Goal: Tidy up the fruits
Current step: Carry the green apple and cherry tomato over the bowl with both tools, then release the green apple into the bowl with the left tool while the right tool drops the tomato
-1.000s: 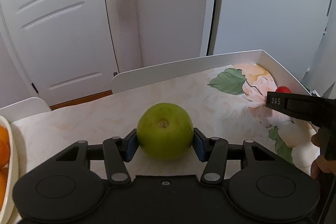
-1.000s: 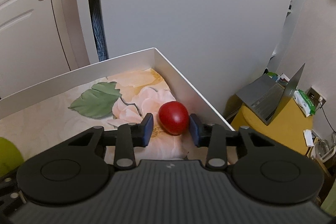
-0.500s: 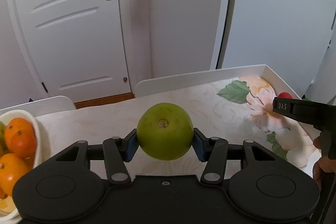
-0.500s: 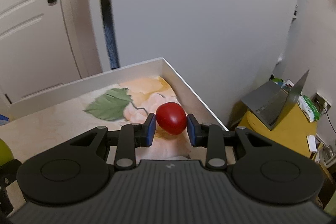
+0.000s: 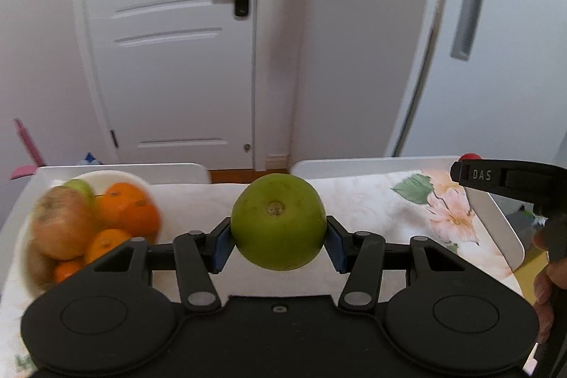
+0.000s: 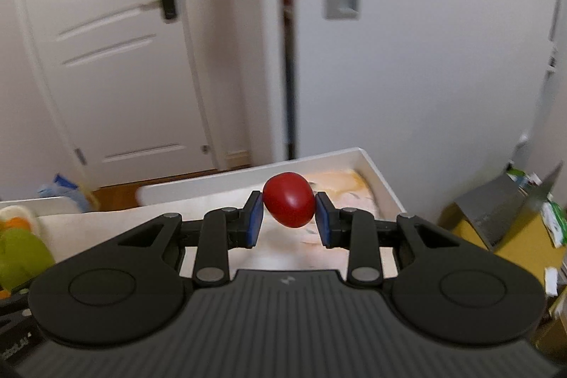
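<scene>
My left gripper (image 5: 278, 241) is shut on a green apple (image 5: 278, 222) and holds it above the flowered table. A white bowl (image 5: 117, 173) with oranges (image 5: 127, 206) and other fruit stands at the left. My right gripper (image 6: 288, 215) is shut on a small red tomato (image 6: 288, 199) and holds it above the table's far right corner. In the left wrist view the right gripper's finger (image 5: 503, 174) shows at the right, with the tomato (image 5: 469, 156) just peeking above it. In the right wrist view the green apple (image 6: 23, 257) shows at the far left.
The table has a raised white rim (image 5: 372, 162) along its far and right sides. White doors (image 5: 170, 41) stand behind it. In the right wrist view a yellow stand with a laptop (image 6: 503, 204) sits low at the right, beyond the table.
Both grippers rose from the table with their fruit. The right gripper closed on the tomato and lifted it. The left view swung left, bringing the fruit bowl into sight.
</scene>
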Tool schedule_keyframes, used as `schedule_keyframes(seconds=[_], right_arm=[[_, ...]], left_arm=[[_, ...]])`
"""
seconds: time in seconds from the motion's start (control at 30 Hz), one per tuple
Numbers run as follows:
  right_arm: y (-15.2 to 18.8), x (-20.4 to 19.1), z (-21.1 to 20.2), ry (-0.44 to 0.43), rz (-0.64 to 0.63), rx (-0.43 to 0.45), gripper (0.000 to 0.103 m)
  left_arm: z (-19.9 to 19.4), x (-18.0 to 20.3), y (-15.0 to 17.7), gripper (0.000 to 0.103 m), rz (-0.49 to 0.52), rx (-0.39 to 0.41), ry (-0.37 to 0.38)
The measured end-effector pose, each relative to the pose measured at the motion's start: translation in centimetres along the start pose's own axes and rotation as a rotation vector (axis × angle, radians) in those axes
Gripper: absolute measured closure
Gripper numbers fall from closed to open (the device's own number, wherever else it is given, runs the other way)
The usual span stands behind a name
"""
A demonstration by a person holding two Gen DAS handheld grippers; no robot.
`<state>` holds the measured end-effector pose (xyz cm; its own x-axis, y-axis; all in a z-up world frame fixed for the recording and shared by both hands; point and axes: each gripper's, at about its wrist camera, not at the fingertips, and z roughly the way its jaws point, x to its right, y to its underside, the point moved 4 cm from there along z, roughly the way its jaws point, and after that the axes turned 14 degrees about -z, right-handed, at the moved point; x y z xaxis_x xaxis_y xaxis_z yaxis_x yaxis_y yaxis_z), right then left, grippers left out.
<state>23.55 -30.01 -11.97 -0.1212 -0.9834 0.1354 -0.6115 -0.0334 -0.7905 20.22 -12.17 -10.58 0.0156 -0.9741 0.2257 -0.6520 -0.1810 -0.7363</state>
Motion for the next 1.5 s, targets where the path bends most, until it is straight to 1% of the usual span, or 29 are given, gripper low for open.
schedule_keyframes(seconds=[0.17, 0.33, 0.57, 0.73, 0.9, 1.17, 1.33, 1.37, 1.4, 1.43, 1.5], right_arm=[[-1.4, -2.8, -2.1, -0.112, -0.026, 0.007, 0.057], [-2.0, -6.9, -3.5, -0.222, -0.061, -0.005, 0.057], [-2.2, -12.7, -4.7, -0.319, -0.12, -0.013, 0.057], [-2.0, -16.5, -4.5, -0.351, -0.162, -0.02, 0.057], [-1.6, -19.1, -4.1, -0.365, -0.192, -0.038, 0.057], [-1.3, -20.9, -3.0, -0.355, -0.2, -0.055, 0.057], [-1.4, -21.6, -2.8, -0.354, -0.207, -0.053, 0.057], [-1.4, -21.7, -2.8, -0.354, -0.212, -0.05, 0.057], [-1.5, -21.8, -2.7, -0.353, -0.216, -0.047, 0.057], [-1.6, -21.8, -2.7, -0.355, -0.219, -0.045, 0.057], [-1.9, -21.8, -2.6, -0.362, -0.221, -0.037, 0.057]], left_arm=[[-2.7, -3.1, -1.2, 0.046, -0.032, 0.045, -0.049], [-4.5, -6.8, -2.0, 0.046, -0.049, 0.082, -0.106], [-4.8, -11.5, -1.7, 0.046, -0.058, 0.078, -0.176], [-3.6, -14.5, -0.7, 0.046, -0.056, 0.042, -0.21], [-2.1, -16.1, 0.1, 0.046, -0.052, 0.008, -0.212], [0.1, -16.8, 1.3, 0.046, -0.016, -0.044, -0.187], [0.5, -17.2, 1.3, 0.045, -0.022, -0.061, -0.164], [0.3, -17.3, 1.1, 0.037, -0.028, -0.05, -0.155], [0.0, -17.3, 0.9, 0.019, -0.029, -0.04, -0.152], [-0.4, -17.3, 0.7, 0.013, -0.025, -0.024, -0.152], [-0.9, -17.3, 0.4, 0.012, -0.017, -0.009, -0.157]])
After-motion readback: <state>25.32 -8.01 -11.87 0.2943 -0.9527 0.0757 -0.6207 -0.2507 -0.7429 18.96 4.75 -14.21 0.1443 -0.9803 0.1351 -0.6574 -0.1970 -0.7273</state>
